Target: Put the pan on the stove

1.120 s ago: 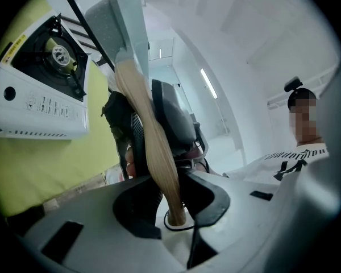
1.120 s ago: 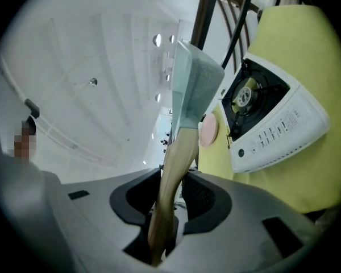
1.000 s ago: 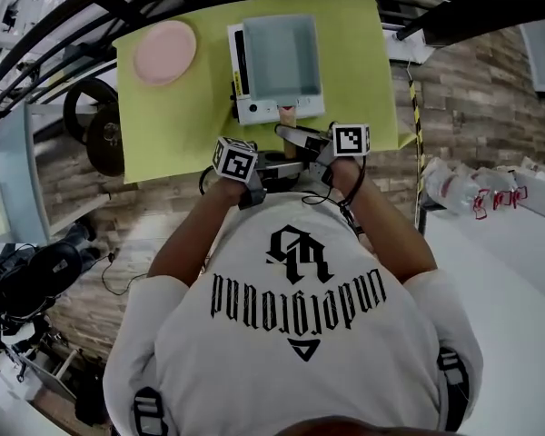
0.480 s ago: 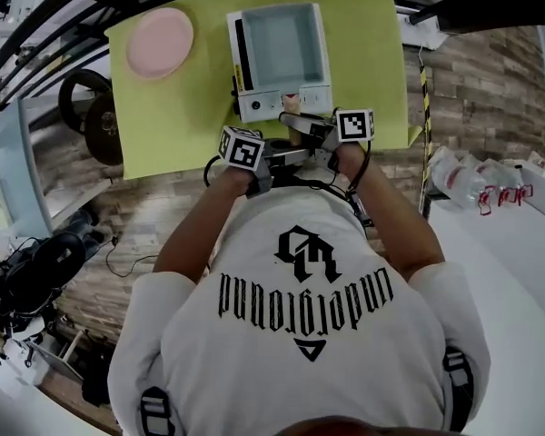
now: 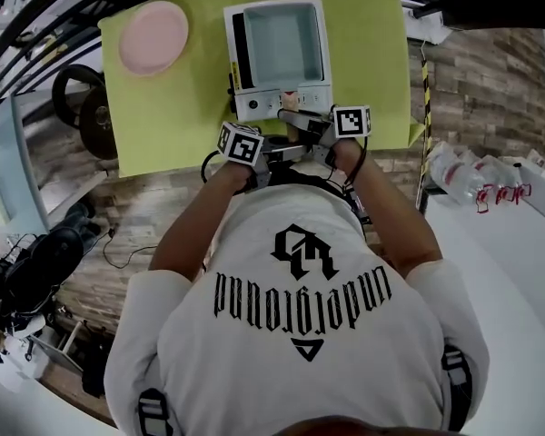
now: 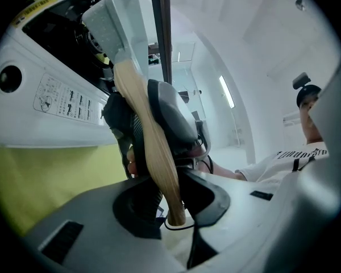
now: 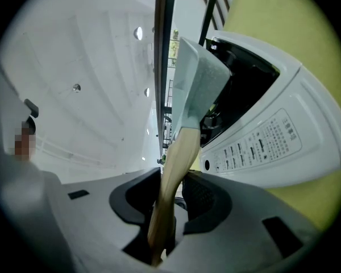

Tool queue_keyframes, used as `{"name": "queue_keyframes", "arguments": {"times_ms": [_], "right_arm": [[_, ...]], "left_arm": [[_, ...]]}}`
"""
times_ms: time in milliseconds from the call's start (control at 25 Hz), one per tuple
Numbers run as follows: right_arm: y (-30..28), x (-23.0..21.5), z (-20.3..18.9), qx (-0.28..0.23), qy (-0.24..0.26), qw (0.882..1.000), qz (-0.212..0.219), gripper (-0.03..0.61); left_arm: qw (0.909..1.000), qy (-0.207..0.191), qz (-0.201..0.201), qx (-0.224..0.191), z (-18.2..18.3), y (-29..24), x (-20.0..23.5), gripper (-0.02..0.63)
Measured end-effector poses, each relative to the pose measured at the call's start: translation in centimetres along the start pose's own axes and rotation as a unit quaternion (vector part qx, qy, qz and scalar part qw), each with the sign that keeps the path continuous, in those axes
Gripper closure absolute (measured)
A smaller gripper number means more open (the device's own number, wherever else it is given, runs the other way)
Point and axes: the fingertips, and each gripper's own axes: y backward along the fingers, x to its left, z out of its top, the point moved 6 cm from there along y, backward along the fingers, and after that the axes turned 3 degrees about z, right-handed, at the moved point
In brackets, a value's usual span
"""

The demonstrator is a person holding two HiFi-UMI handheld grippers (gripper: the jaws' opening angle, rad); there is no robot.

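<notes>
A pale blue square pan sits over the white stove on the yellow-green table. Its wooden handle sticks out toward me over the stove's control panel. My left gripper and right gripper are both shut on that handle, left nearer me. In the left gripper view the handle runs up between the left gripper jaws to the pan, with the right gripper clamped further along. In the right gripper view the handle passes through the right gripper beside the stove.
A pink plate lies at the table's far left corner. Black weight plates rest on the floor left of the table. Plastic bottles lie to the right. The table's near edge is just under my hands.
Both grippers have carried the pan down and further over the stove, still gripping the handle. The pan now covers the stove's top more squarely.
</notes>
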Motion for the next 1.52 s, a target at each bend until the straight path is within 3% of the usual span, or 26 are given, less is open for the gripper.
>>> {"name": "queue_keyframes", "arguments": {"times_ms": [1080, 1320, 1520], "right_arm": [[-0.7, -2.5, 0.3, 0.000, -0.040, 0.999, -0.006, 0.453], [-1.0, -2.4, 0.7, -0.003, -0.038, 0.999, -0.004, 0.330], [-0.9, -2.6, 0.6, -0.008, -0.035, 0.999, -0.012, 0.264]], "left_arm": [[0.9998, 0.011, 0.006, 0.015, 0.3, -0.1, 3.1, 0.512], [0.9995, 0.030, -0.005, 0.011, 0.4, 0.2, 2.8, 0.449], [0.9993, 0.031, -0.019, 0.003, 0.2, 0.8, 2.6, 0.318]]}}
